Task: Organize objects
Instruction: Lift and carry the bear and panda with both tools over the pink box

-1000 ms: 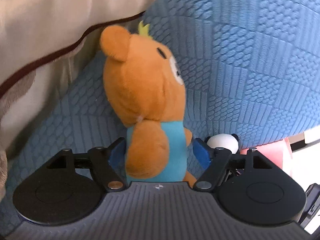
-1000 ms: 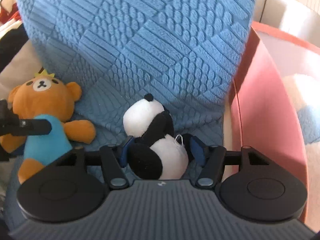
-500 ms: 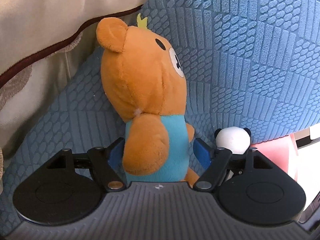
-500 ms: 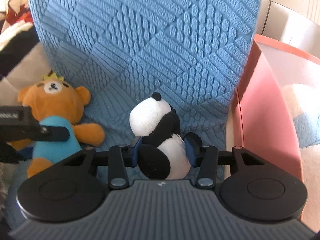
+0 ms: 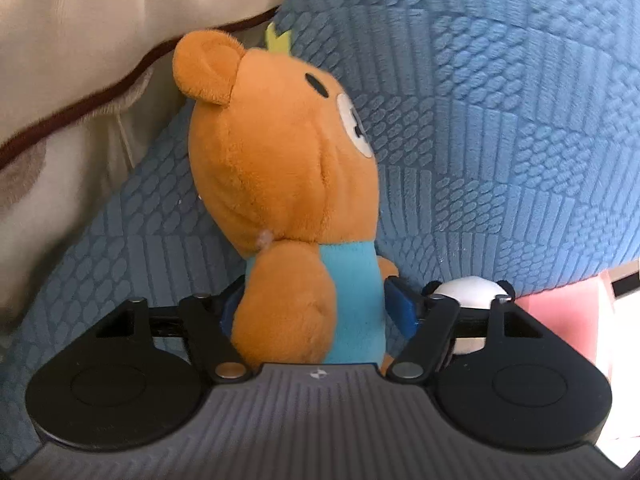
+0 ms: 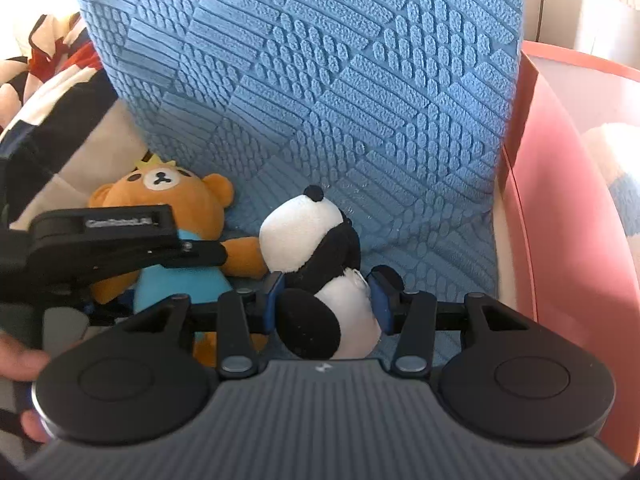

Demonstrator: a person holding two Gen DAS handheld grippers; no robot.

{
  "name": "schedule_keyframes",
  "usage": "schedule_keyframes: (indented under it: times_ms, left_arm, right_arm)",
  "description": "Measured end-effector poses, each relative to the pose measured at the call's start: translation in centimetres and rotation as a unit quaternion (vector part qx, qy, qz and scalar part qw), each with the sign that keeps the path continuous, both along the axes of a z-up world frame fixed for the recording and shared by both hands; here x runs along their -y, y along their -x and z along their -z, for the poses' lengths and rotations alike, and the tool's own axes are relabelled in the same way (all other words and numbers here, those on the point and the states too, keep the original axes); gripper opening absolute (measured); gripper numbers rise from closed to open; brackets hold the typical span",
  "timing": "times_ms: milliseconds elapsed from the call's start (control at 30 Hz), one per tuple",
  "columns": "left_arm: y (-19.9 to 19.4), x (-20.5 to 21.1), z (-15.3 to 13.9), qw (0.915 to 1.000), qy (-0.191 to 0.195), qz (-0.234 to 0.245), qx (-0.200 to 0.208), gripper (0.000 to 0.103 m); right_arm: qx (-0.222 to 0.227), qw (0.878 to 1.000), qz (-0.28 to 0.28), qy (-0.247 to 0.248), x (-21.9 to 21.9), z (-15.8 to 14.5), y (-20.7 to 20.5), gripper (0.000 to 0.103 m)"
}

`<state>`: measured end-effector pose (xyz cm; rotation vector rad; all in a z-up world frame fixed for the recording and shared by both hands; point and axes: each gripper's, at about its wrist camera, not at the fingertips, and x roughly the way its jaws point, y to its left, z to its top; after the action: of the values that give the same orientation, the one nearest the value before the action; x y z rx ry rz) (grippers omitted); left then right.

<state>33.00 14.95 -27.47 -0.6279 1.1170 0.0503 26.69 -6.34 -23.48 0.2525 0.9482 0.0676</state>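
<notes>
An orange plush bear [image 5: 280,168] in a teal shirt leans on a blue textured cushion [image 5: 500,120]. My left gripper [image 5: 312,308] has the bear's body between its jaws, which are closing, and the blue pads [image 5: 400,308] touch the shirt. A black-and-white plush panda [image 6: 304,236] sits to the right of the bear [image 6: 168,196]. My right gripper [image 6: 326,300] is shut on the panda's body. The panda's head [image 5: 466,290] peeks over the left gripper's right finger. One left-gripper finger [image 6: 192,254] crosses the bear in the right wrist view.
A pink bin [image 6: 552,200] with a white and blue plush inside stands right of the cushion [image 6: 320,80]. A beige blanket with a brown stripe [image 5: 80,40] lies to the left. Striped fabric [image 6: 60,60] is at far left. A person's hand [image 6: 16,360] holds the left gripper.
The right jaws closed onto the panda. The left gripper moved in on the bear and its jaws narrowed until the pads touch. The left gripper reaches further into the right wrist view.
</notes>
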Motion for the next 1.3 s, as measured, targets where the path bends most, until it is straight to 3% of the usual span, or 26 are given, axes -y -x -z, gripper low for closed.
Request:
schedule_keyframes:
  times_ms: [200,467,633,900,1300]
  left_arm:
    - [0.6,1.3,-0.1,0.9996,-0.014,0.020,0.015,0.065]
    - [3.0,2.7,-1.3,0.9977,-0.017,0.054,0.037,0.065]
    - [5.3,3.3,-2.0,0.9969,-0.008,0.064,0.045,0.065]
    - [10.1,2.6,-3.7,0.9958,-0.010,0.065,0.064,0.065]
    - [15.7,4.6,-5.9,0.9944,0.022,0.063,0.082,0.065]
  right_arm:
    - [-0.004,1.000,0.014,-0.015,1.1,-0.7,2.2,0.049]
    - [-0.002,1.000,0.013,0.015,1.8,-1.8,3.3,0.049]
    - [-0.007,1.000,0.022,-0.008,2.3,-2.6,5.1,0.049]
    - [-0.014,0.999,0.037,-0.029,2.0,-4.0,8.0,0.049]
    - [-0.025,0.998,0.036,-0.040,2.5,-6.1,12.6,0.049]
